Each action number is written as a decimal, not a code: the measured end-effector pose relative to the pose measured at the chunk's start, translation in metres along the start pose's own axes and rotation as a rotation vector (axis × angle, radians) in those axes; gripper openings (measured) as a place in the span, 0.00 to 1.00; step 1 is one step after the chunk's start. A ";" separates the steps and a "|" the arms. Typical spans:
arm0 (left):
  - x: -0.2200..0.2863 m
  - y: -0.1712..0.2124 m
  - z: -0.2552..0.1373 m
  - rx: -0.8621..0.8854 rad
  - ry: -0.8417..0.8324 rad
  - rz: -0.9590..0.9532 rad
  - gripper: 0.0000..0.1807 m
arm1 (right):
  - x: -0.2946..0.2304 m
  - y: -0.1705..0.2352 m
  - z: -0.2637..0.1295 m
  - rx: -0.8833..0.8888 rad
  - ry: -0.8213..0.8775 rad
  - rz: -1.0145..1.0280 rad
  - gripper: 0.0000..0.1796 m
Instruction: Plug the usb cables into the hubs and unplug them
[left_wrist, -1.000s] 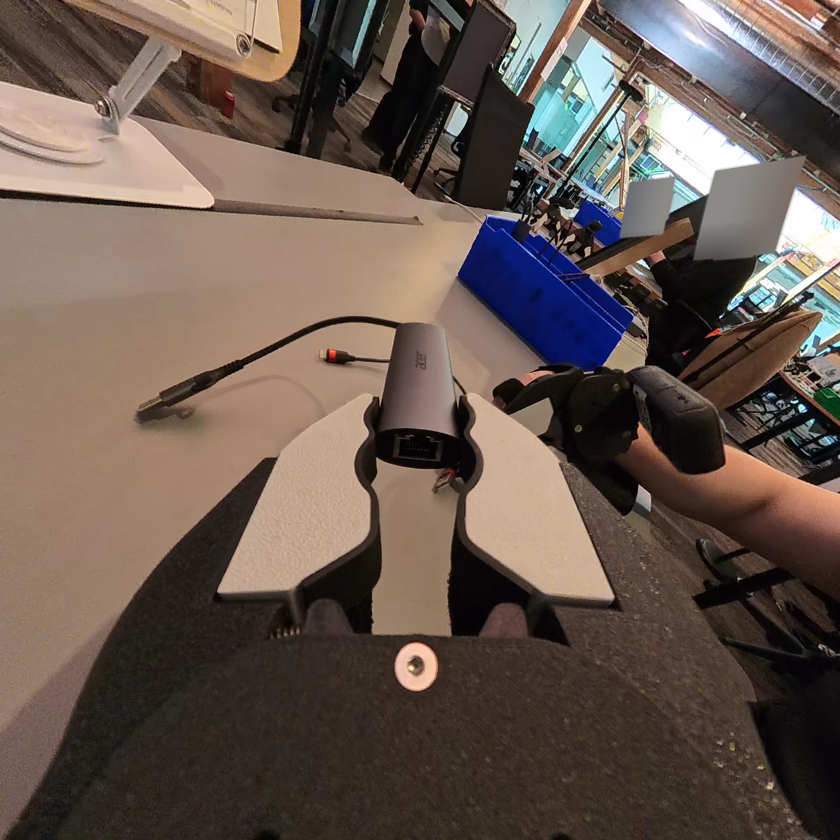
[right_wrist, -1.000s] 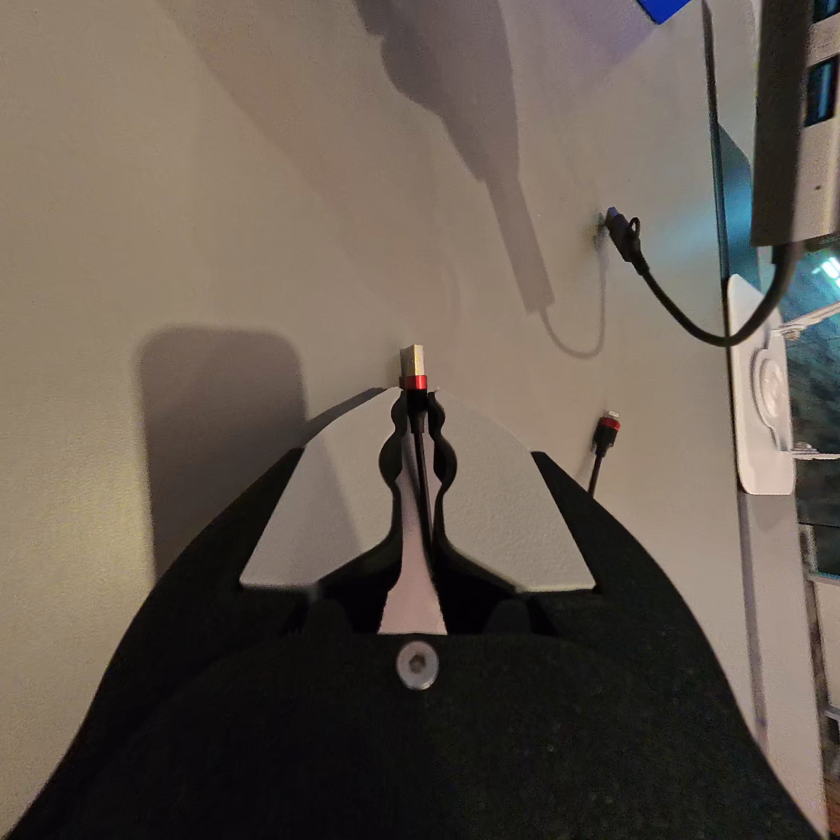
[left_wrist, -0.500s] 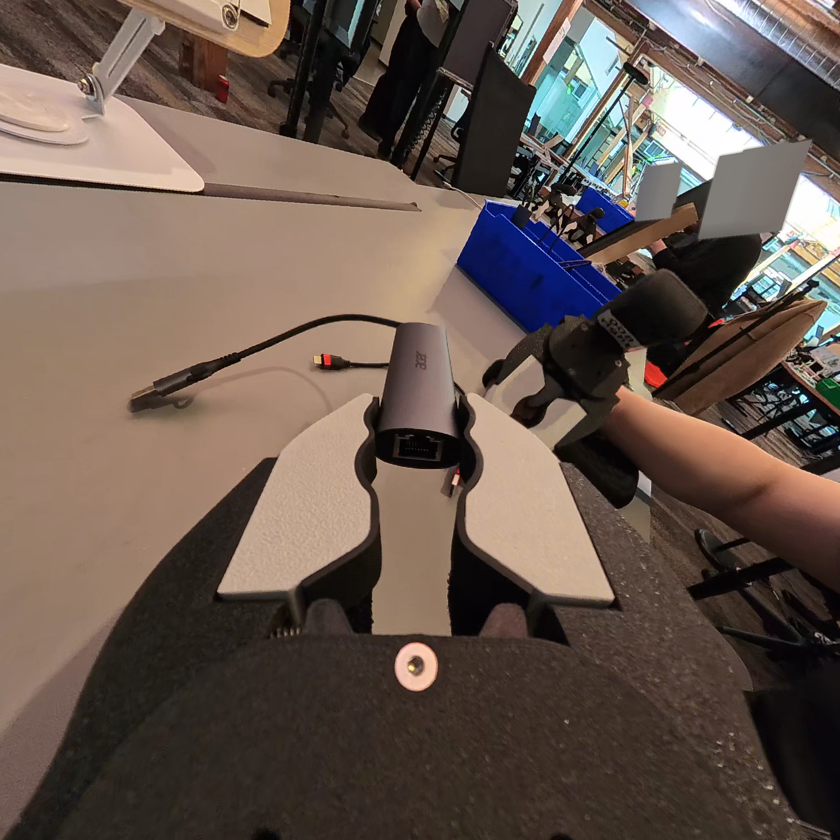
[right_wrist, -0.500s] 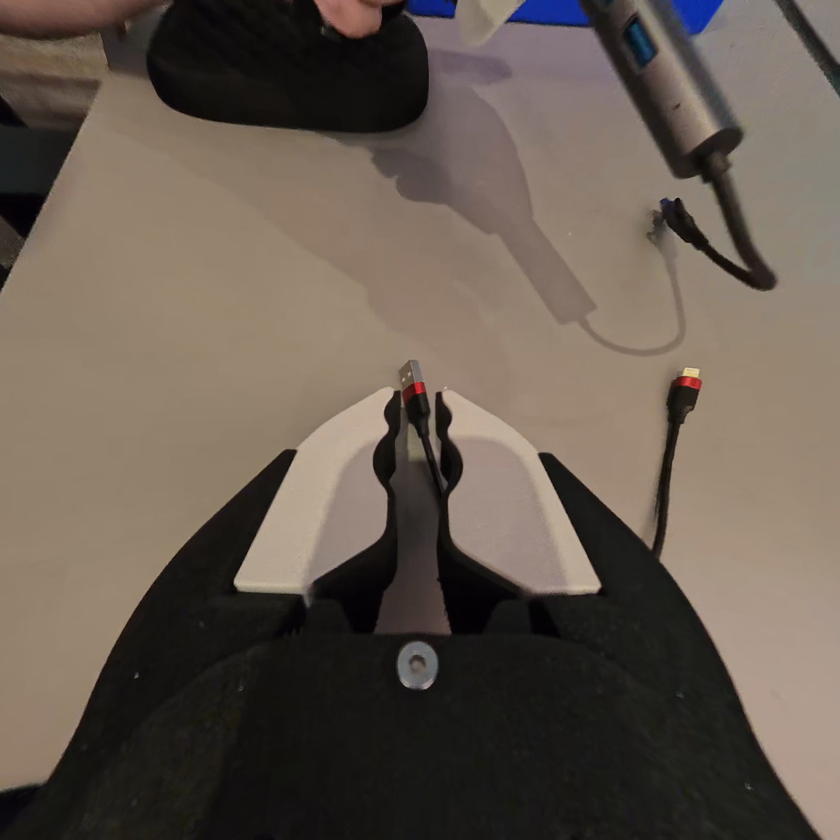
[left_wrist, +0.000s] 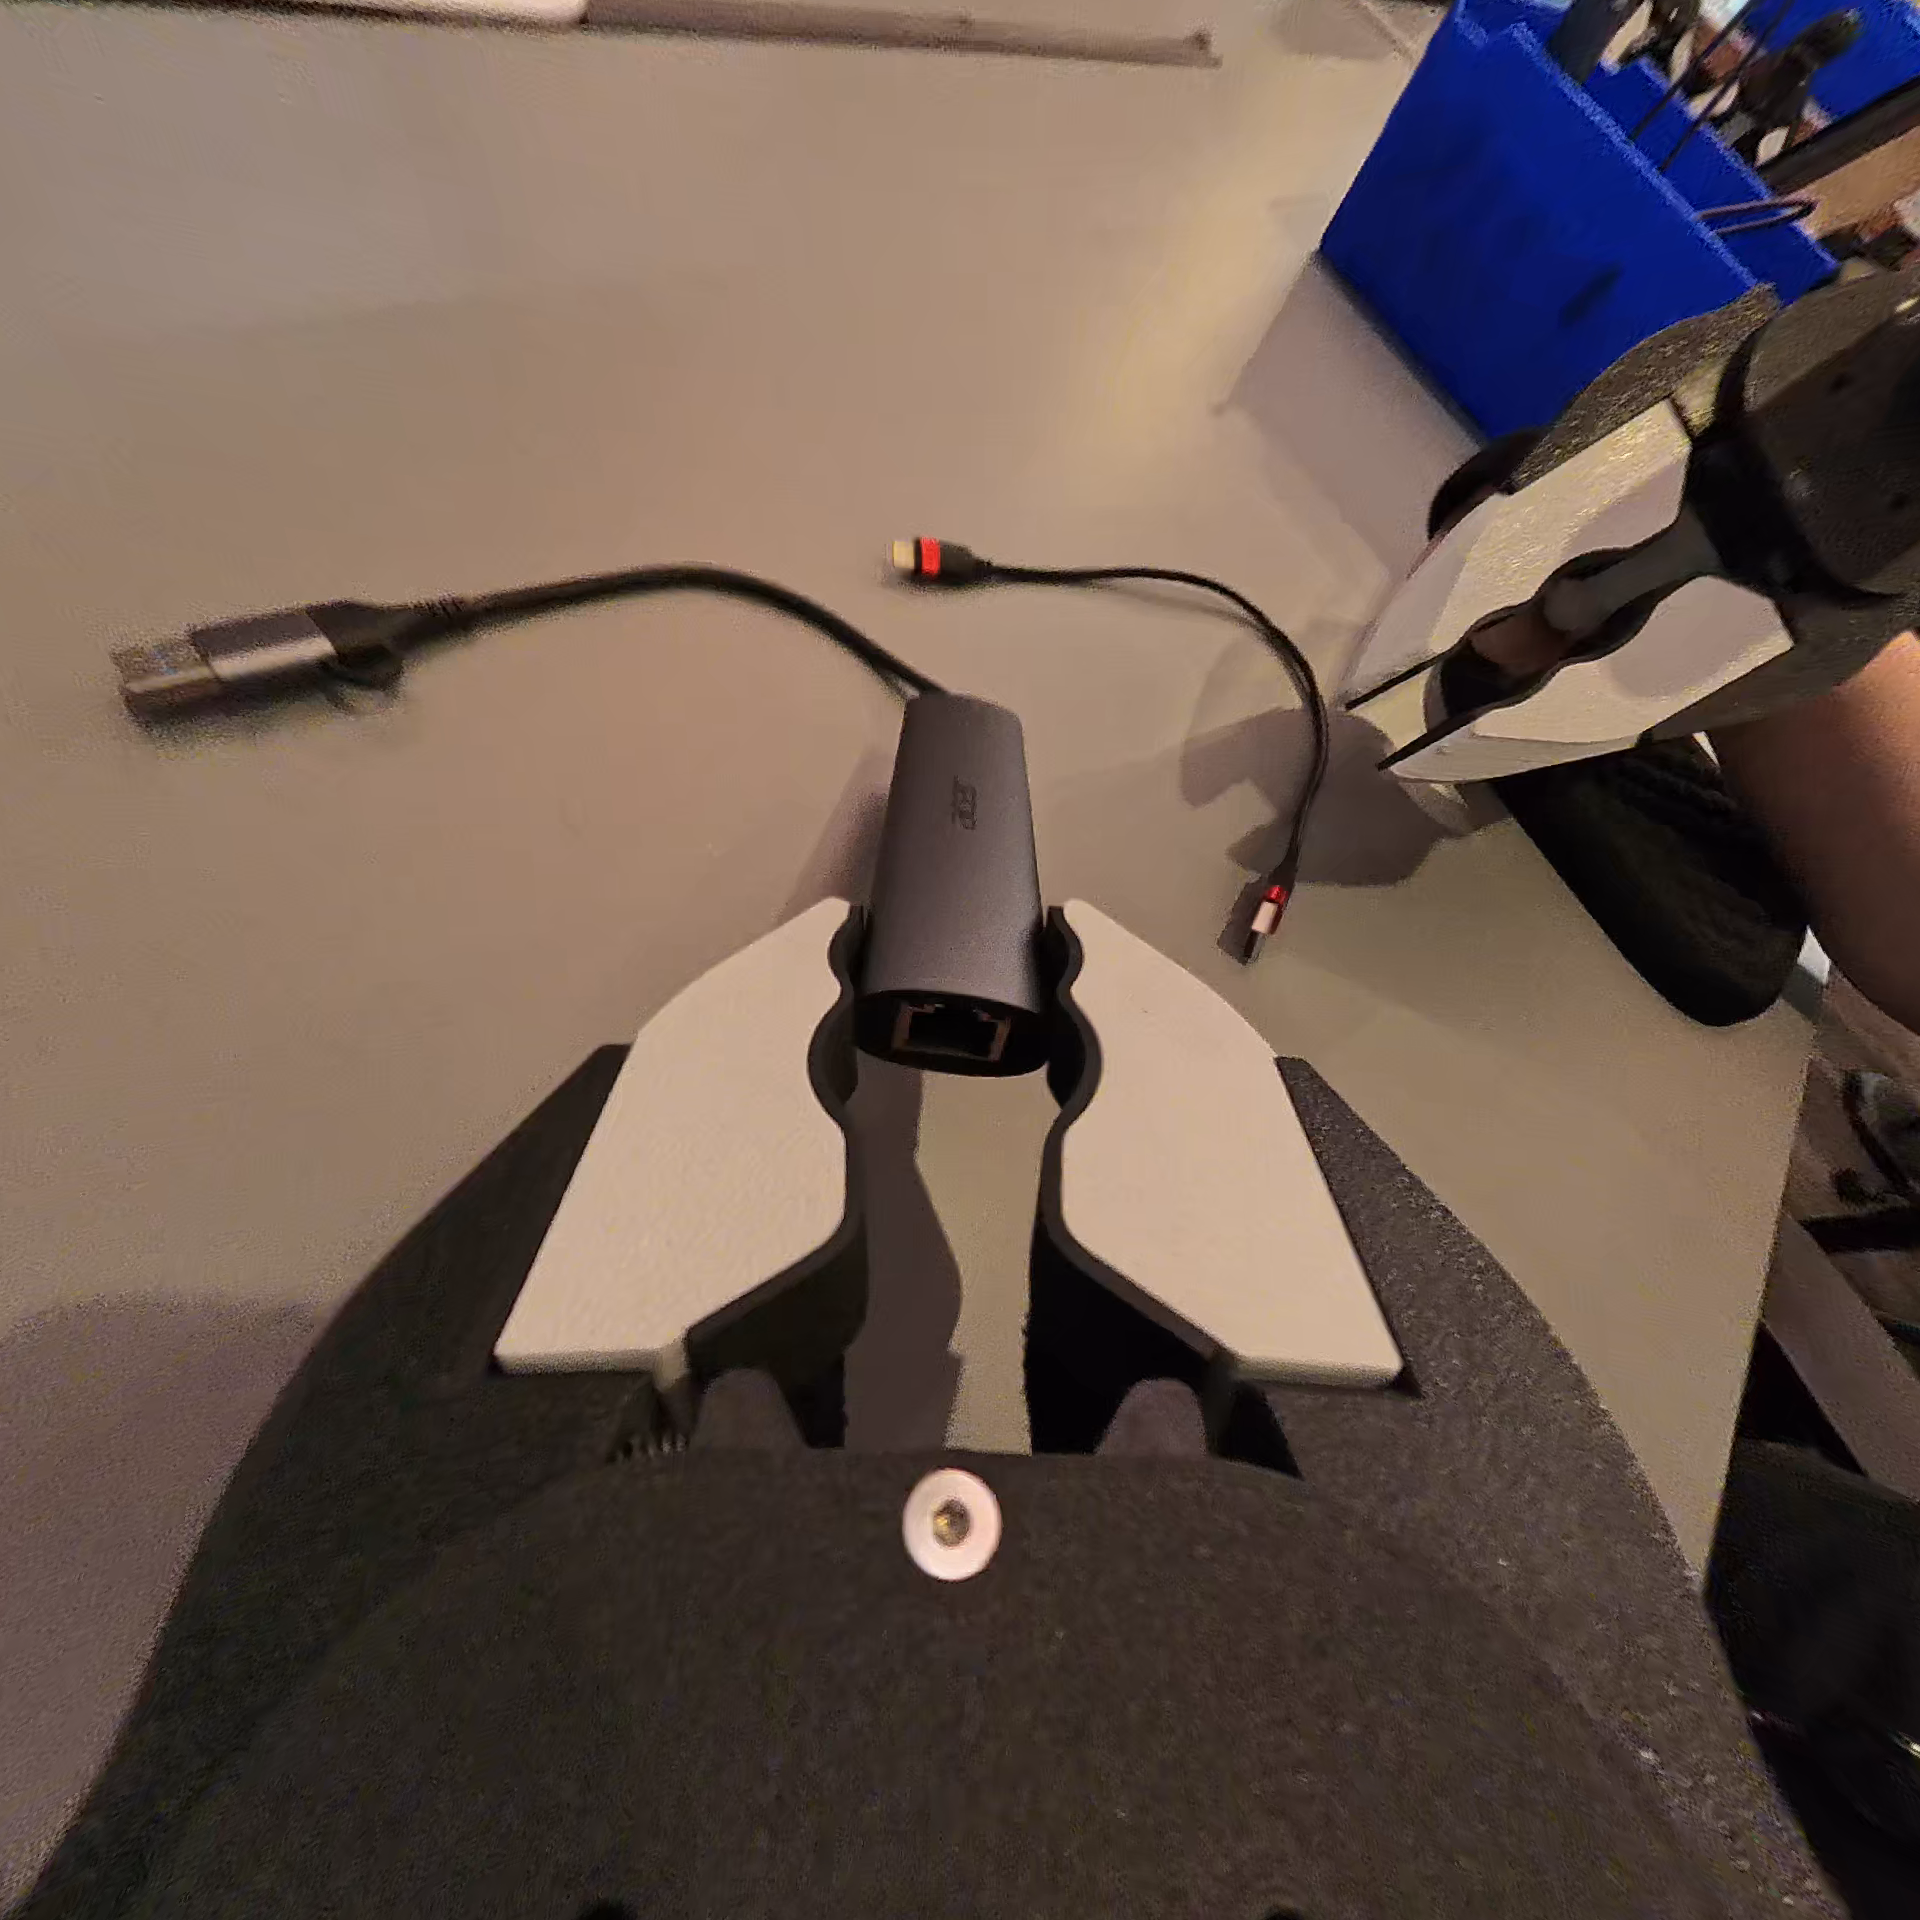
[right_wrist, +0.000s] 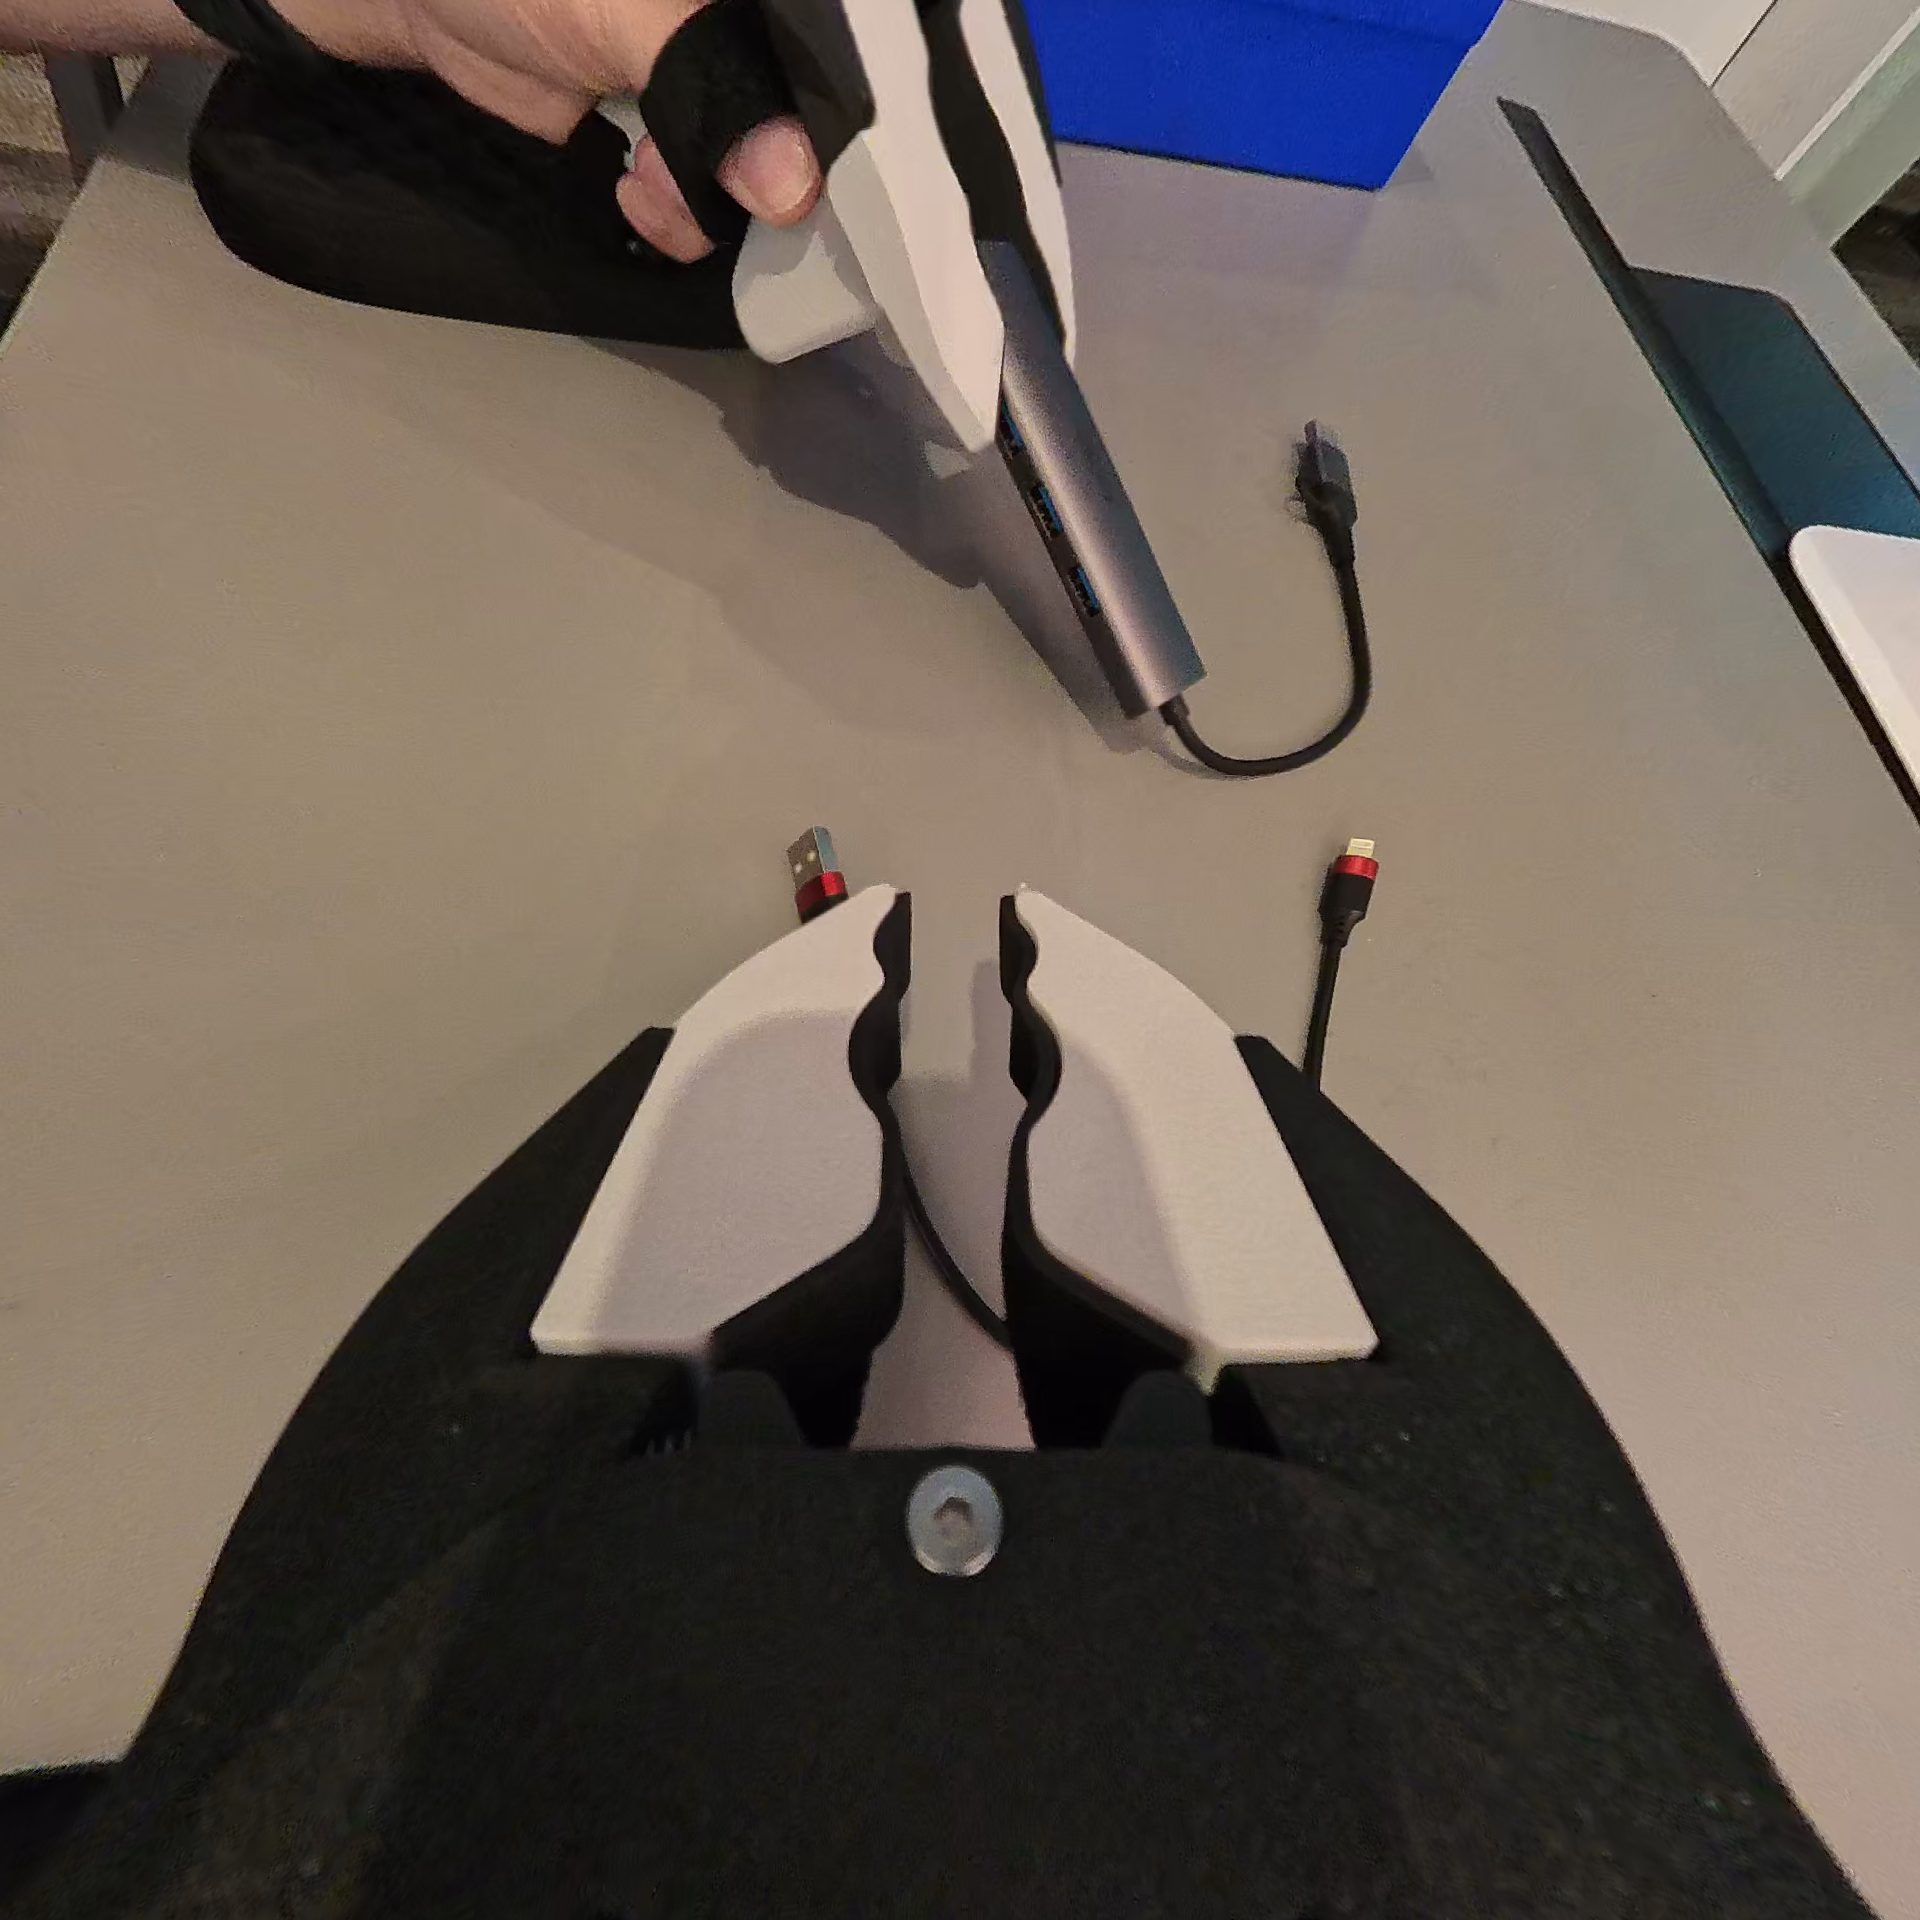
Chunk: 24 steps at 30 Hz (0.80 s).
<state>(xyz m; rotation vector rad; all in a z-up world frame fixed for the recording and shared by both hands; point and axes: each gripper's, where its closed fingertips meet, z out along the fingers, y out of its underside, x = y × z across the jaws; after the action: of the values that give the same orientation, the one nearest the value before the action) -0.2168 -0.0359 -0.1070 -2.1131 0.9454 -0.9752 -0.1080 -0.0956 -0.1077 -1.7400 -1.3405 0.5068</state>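
Observation:
My left gripper (left_wrist: 951, 920) is shut on a grey USB hub (left_wrist: 956, 831) and holds it tilted, cable end down near the table. The hub also shows in the right wrist view (right_wrist: 1091, 561), with its blue ports facing my right gripper (right_wrist: 956, 899), and the left gripper (right_wrist: 977, 405) clamps its upper end. My right gripper is open and holds nothing. The black cable's red-collared USB-A plug (right_wrist: 816, 868) lies on the table just left of its fingertips, and the cable runs under the fingers. The cable's small plug (right_wrist: 1356, 883) lies to the right. The left wrist view shows the right gripper (left_wrist: 1366, 736) near the USB-A plug (left_wrist: 1262, 920).
The hub's own short lead ends in a grey plug (left_wrist: 223, 649) lying on the grey table (left_wrist: 520, 312). A blue bin (left_wrist: 1507, 208) stands at the table's far side. A black padded rest (right_wrist: 416, 208) lies by the edge, and a white stand base (right_wrist: 1860, 623) is at the right. The left gripper's tips are roughly 12 cm from the right gripper's.
My right gripper has opened and let go of the USB-A plug, which now lies on the table. My left gripper has tipped the hub downward toward the table.

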 end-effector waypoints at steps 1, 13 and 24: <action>-0.001 0.002 0.003 -0.018 -0.003 -0.009 0.18 | 0.000 0.001 0.001 -0.011 -0.006 -0.005 0.09; -0.001 0.034 0.022 -0.236 -0.122 0.115 0.18 | 0.021 -0.037 0.078 -0.095 -0.058 -0.226 0.07; -0.003 0.032 0.011 -0.243 -0.083 0.036 0.19 | 0.026 -0.024 0.101 -0.195 -0.134 -0.160 0.03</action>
<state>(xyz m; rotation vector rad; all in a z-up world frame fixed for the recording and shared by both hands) -0.2203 -0.0483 -0.1384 -2.3073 1.1033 -0.7811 -0.1882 -0.0321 -0.1388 -1.7603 -1.6564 0.4197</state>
